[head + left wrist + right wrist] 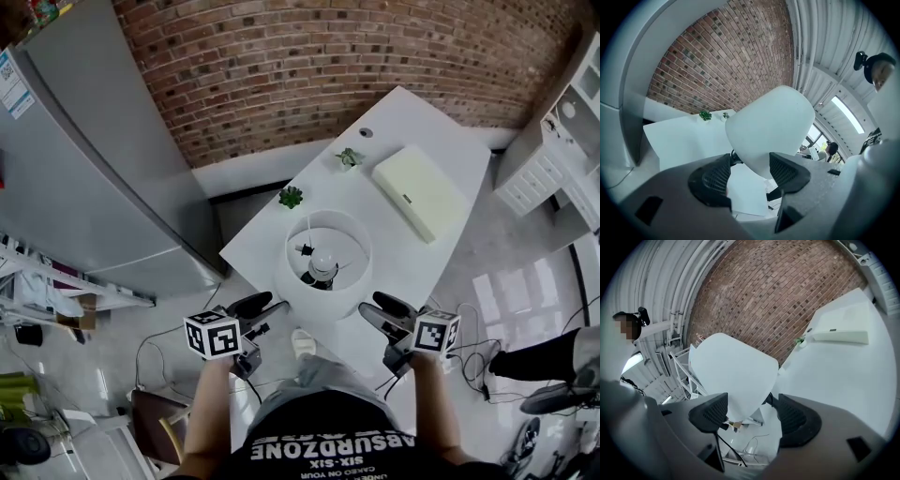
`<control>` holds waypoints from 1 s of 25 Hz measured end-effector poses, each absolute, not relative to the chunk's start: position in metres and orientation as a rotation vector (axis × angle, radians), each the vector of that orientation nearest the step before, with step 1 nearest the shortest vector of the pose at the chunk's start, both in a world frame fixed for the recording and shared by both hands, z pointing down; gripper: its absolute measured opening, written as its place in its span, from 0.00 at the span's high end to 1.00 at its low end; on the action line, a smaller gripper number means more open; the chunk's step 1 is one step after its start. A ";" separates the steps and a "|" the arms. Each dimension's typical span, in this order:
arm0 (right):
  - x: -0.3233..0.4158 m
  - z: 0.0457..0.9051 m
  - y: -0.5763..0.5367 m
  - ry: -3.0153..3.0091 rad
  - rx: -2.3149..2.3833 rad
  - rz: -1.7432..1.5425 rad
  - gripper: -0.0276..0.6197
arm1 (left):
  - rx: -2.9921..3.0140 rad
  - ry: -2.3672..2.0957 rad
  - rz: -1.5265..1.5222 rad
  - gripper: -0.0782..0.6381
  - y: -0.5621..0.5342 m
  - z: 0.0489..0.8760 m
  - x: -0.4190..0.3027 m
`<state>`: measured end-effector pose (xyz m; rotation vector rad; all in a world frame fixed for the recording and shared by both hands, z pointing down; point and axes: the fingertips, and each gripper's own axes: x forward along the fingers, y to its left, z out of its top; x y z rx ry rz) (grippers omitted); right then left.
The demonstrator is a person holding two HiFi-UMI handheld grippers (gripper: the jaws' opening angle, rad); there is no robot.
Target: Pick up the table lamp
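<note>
The table lamp (330,292) stands at the near end of the white table (412,272). It has a round white shade, and its bulb (323,263) shows from above. My left gripper (267,306) sits just left of the shade's near side, jaws open. My right gripper (371,307) sits just right of it, jaws wide open. In the left gripper view the shade (768,131) fills the space ahead of the open left gripper (750,176), with the pads not pressing on it. In the right gripper view the shade (731,373) looms ahead of the right gripper (752,416), untouched.
A flat cream box (422,192) lies farther back on the table, with two small green plants (291,197) (349,157) near the brick wall. A tall grey cabinet (84,169) stands left, white drawers (548,159) right. Cables lie on the floor by another person's legs (544,361).
</note>
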<state>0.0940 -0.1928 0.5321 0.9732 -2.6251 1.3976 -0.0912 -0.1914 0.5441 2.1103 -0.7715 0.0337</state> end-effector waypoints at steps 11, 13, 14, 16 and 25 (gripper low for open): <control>0.085 0.533 -0.200 -2.759 0.747 1.631 0.48 | 2.077 -0.536 -0.133 0.55 -0.192 0.542 -0.084; 0.082 0.530 -0.202 -2.795 0.703 1.663 0.48 | 2.075 -0.486 -0.172 0.55 -0.192 0.540 -0.081; 0.081 0.530 -0.204 -2.804 0.688 1.668 0.48 | 2.075 -0.477 -0.182 0.55 -0.192 0.540 -0.081; 0.080 0.529 -0.206 -2.818 0.658 1.683 0.48 | 2.070 -0.464 -0.202 0.55 -0.195 0.540 -0.079; 0.069 0.524 -0.216 -2.857 0.504 2.018 0.48 | 1.877 -0.334 -0.393 0.55 -0.205 0.542 -0.074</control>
